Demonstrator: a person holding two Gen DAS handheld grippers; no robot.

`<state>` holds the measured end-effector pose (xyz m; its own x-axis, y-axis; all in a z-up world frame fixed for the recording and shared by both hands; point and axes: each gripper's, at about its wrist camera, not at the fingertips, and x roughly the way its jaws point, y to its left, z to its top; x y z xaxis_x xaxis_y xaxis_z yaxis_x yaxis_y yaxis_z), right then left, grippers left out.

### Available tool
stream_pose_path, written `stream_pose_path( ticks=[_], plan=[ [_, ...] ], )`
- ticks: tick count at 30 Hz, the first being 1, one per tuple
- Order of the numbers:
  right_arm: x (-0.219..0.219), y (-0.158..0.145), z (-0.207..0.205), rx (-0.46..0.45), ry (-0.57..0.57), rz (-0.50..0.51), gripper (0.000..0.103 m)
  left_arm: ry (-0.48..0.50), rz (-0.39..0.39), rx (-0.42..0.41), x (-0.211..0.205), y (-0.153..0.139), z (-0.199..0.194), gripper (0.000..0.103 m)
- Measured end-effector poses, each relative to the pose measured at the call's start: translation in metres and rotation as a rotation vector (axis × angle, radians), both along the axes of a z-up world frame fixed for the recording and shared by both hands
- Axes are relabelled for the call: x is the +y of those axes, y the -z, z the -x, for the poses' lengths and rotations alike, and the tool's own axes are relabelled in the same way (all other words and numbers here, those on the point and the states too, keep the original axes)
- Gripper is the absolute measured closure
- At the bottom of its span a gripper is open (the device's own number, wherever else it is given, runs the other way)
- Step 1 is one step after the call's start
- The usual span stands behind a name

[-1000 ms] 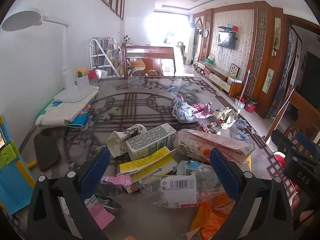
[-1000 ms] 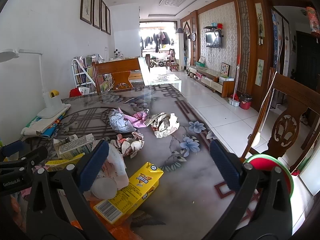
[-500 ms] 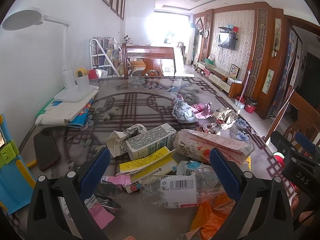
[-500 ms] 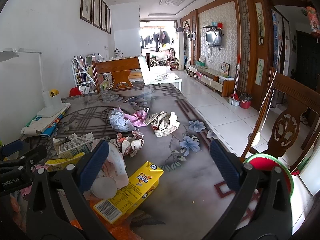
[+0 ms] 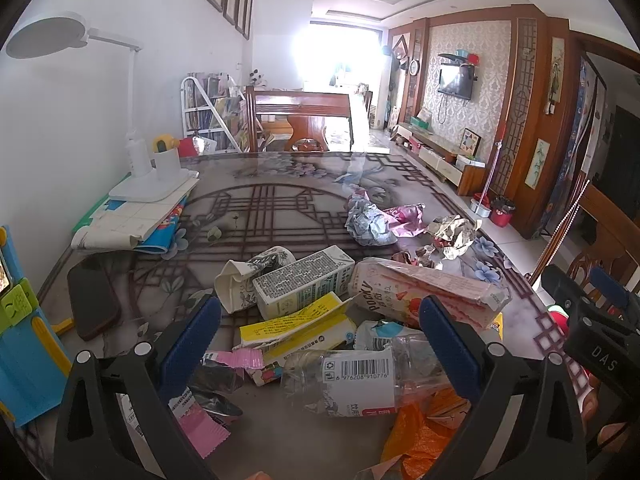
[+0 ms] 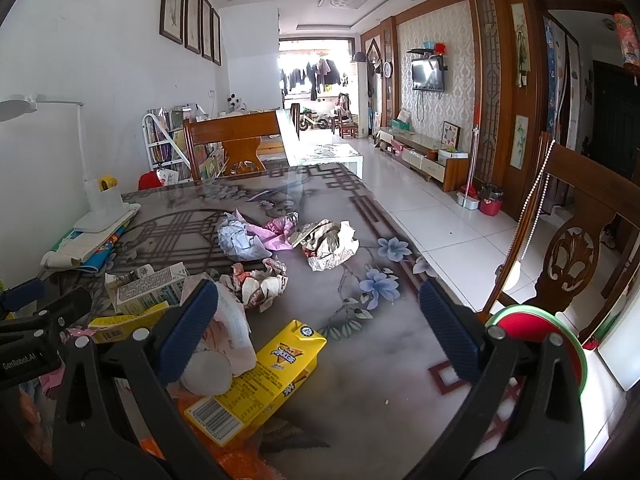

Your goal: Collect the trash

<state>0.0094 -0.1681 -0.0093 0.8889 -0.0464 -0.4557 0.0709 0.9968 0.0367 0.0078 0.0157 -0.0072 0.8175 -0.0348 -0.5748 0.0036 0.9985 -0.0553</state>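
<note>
Readable writing first: in the left wrist view, the pink box [image 5: 424, 294] right of centre reads "POCKY", and the clear plastic bottle [image 5: 360, 376] at lower centre carries a white label with a barcode numbered 6 976208 910776. The black body at the right edge of that view is stamped "DAS". In the right wrist view, the black body at the left edge reads "GenRobot.AI", and the yellow carton [image 6: 260, 376] at lower centre has a barcode on its near end; its logo is too small to read.

The left gripper [image 5: 320, 340] has its jaws wide apart, hanging over the bottle and a torn yellow box [image 5: 296, 326]. The right gripper [image 6: 318, 326] also has its jaws spread, clamped on nothing, with the yellow carton between and below them.

The trash lies in a heap on the patterned table [image 5: 256, 208], at centre and lower centre of the left wrist view: a white milk carton [image 5: 304, 282], a crushed paper cup [image 5: 248, 280], and an orange wrapper [image 5: 416, 440] at the bottom. Further up are crumpled silver foil [image 5: 368, 226] and a pink wrapper [image 5: 406, 220]. A white desk lamp [image 5: 132, 128] stands at upper left, on papers. A dark phone [image 5: 94, 296] lies at left.
</note>
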Motion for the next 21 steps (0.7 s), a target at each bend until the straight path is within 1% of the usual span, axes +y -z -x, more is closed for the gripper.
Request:
stream_pose_path(
  ticks=[21],
  plan=[
    [-0.0004, 0.0021, 0.0002, 0.005, 0.0, 0.002, 0.003, 0.0, 0.004, 0.003, 0.0004, 0.001, -0.0002, 0.008]
  ],
)
